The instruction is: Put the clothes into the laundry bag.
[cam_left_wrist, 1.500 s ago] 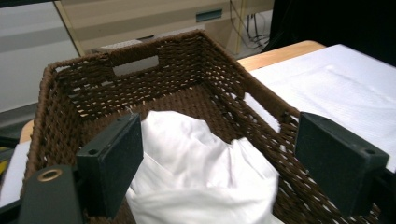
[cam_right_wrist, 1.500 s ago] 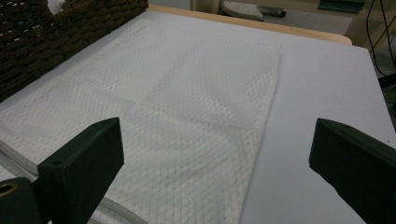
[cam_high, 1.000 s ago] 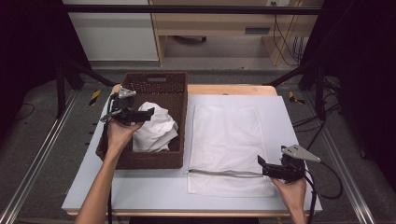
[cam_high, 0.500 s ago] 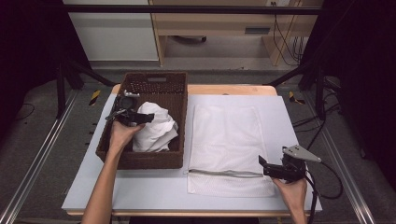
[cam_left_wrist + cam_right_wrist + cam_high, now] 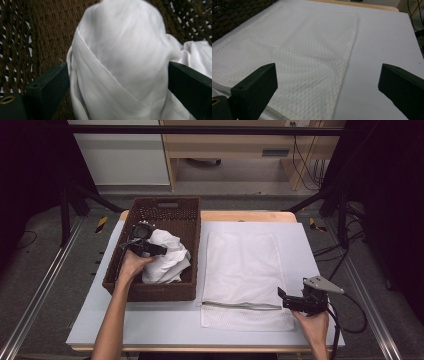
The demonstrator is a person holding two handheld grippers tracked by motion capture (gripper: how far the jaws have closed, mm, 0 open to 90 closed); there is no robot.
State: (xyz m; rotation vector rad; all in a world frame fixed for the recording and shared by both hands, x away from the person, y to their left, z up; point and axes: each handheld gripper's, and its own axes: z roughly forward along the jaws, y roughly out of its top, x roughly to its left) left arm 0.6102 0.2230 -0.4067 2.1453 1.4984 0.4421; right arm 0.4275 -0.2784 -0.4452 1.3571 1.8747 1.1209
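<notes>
A crumpled white cloth (image 5: 165,257) lies in a brown woven basket (image 5: 192,227) at the table's left. My left gripper (image 5: 159,250) is down in the basket, open, with its jaws set wide on either side of a fold of the cloth (image 5: 120,65). A flat white mesh laundry bag (image 5: 245,275) lies on the white tabletop to the basket's right, its zipper (image 5: 240,306) along the near edge. My right gripper (image 5: 281,297) hovers by the bag's near right corner, open, with the mesh bag (image 5: 294,62) and bare table between its jaws.
The white tabletop (image 5: 165,320) has free room in front of the basket and to the right of the bag. A black cable (image 5: 350,317) trails from the right gripper. Black frame posts and a wooden bench stand beyond the table's far edge.
My left gripper has moved toward the near side and down into the basket onto the cloth. The right gripper has barely shifted.
</notes>
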